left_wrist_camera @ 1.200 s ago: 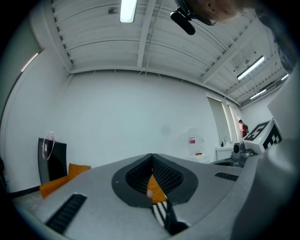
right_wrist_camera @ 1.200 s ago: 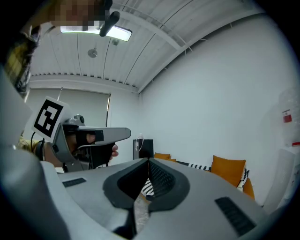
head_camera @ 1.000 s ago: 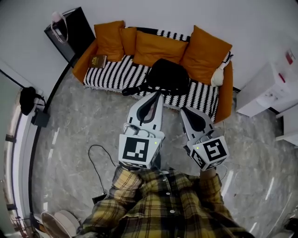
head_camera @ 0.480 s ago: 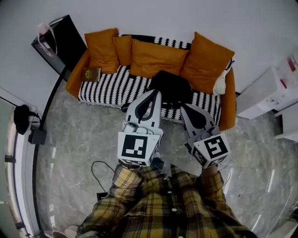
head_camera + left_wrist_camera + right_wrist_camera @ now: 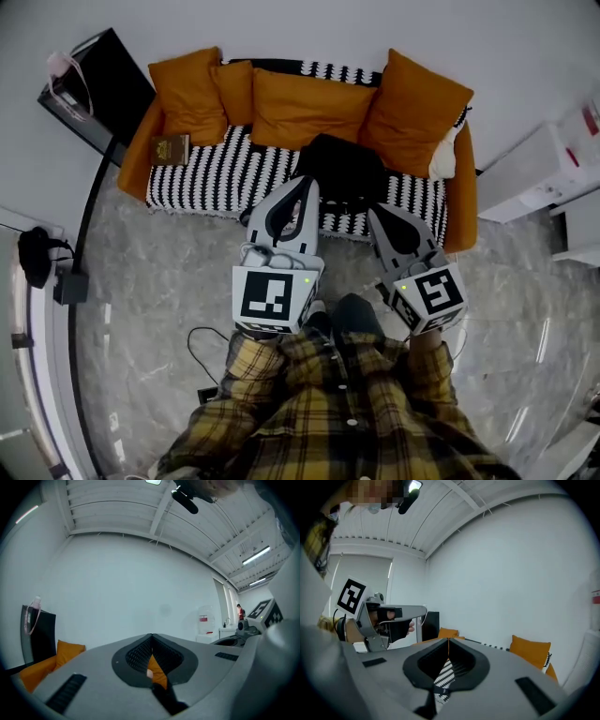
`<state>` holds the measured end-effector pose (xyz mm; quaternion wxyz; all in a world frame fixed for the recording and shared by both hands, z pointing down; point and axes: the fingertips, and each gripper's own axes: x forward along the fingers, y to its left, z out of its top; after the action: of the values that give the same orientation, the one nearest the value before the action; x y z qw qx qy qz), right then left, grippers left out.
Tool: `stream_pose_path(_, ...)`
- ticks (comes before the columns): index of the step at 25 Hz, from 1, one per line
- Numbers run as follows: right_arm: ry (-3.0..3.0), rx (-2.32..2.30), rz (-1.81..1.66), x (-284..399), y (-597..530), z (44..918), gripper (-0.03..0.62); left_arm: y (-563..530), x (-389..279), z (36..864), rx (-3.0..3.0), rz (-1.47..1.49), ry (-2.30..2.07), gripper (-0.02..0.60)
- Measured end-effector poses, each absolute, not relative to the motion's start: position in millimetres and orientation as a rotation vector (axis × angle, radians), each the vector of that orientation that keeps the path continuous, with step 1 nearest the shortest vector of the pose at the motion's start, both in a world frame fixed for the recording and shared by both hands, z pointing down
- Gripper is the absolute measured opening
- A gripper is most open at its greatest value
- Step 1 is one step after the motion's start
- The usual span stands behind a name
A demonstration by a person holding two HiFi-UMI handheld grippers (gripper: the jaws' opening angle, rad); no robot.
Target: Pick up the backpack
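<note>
Black backpack (image 5: 342, 169) lies mid-seat on a striped sofa (image 5: 206, 173), orange cushions (image 5: 305, 105) behind it and a small brown book (image 5: 171, 148) at the seat's left end. The left tool (image 5: 305, 183) and right tool (image 5: 375, 214), both clenched and empty, point at the sofa's near edge, just short of the backpack. A dark cabinet (image 5: 103, 80) stands far left and white units (image 5: 539, 173) stand to the right on the marble floor (image 5: 141, 281).
</note>
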<state>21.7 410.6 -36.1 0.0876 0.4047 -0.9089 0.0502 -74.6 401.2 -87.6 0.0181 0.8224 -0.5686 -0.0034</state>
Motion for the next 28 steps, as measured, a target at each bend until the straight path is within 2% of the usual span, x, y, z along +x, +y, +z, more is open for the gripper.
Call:
stream_pose_path(12, -2.694, 1.164, 0.196, 14.5, 357.0, -10.4, 0.017, 348.9, -89.7, -67.0, 2.506, 0.02, -1.801, 0.018)
stream_pose_path(28, -2.765, 1.147, 0.263, 27.9, 165.3, -29.2, 0.017, 164.3, -71.0, -92.7, 2.533, 0.057, -1.841, 0.018)
